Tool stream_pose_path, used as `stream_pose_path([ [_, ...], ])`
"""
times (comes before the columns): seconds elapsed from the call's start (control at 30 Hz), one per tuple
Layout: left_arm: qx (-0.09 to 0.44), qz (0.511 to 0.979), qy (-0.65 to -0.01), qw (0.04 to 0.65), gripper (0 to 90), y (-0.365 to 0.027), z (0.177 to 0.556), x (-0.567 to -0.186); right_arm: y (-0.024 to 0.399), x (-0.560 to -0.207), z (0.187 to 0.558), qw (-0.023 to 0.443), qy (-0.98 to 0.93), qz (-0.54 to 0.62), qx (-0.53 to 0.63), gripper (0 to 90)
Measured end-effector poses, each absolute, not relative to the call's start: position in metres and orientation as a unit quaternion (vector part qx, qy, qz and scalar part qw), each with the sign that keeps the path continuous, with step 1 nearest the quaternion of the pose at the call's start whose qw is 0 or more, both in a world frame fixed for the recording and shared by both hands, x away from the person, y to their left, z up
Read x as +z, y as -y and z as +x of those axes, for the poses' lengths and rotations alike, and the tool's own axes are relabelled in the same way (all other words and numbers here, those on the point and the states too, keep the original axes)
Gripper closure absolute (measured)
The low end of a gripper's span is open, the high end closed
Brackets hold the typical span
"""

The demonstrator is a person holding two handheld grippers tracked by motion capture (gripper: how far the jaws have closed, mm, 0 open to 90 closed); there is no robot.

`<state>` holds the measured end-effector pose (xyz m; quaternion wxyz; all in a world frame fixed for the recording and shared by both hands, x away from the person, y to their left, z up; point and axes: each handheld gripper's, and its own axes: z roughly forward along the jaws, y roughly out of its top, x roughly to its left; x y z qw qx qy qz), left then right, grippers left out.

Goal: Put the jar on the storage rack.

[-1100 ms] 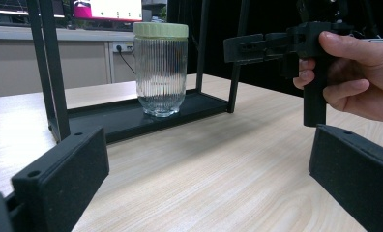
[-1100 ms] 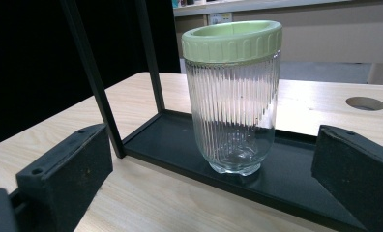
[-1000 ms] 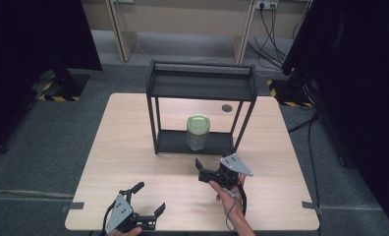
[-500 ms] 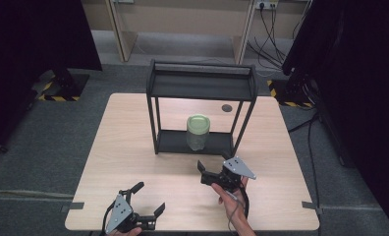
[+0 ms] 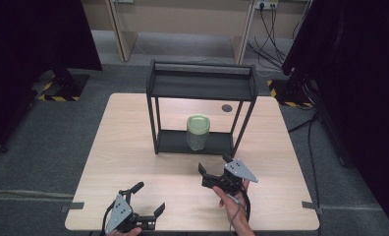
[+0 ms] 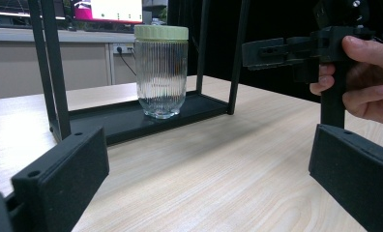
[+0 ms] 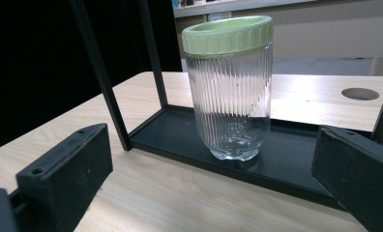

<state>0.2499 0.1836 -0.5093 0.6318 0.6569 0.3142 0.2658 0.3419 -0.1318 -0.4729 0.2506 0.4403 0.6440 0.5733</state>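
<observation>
Two spread grippers are facing a lidded glass jar on a black rack.

Nearest the table's front edge, the left gripper [image 5: 147, 204] is sitting low with its jaws released and holding nothing. Farther in, the right gripper [image 5: 213, 168] is hovering just before the rack [image 5: 201, 89], its jaws also spread wide and gripping nothing, a hand [image 5: 234, 207] holding it. Beyond it, the ribbed glass jar [image 7: 229, 96] with its pale green lid [image 7: 227, 34] is standing upright on the rack's bottom tray [image 7: 286, 159], apart from both grippers, on the wooden table [image 5: 128, 142].
</observation>
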Motion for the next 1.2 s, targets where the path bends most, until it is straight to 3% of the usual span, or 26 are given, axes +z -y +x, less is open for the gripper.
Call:
stream_pose_path([
  [1.2, 0.265, 0.658, -0.314, 0.631, 0.0, -0.183, 0.25, -0.51, 0.151, -0.483, 0.304, 0.244, -0.643, 0.43, 0.584, 1.6],
])
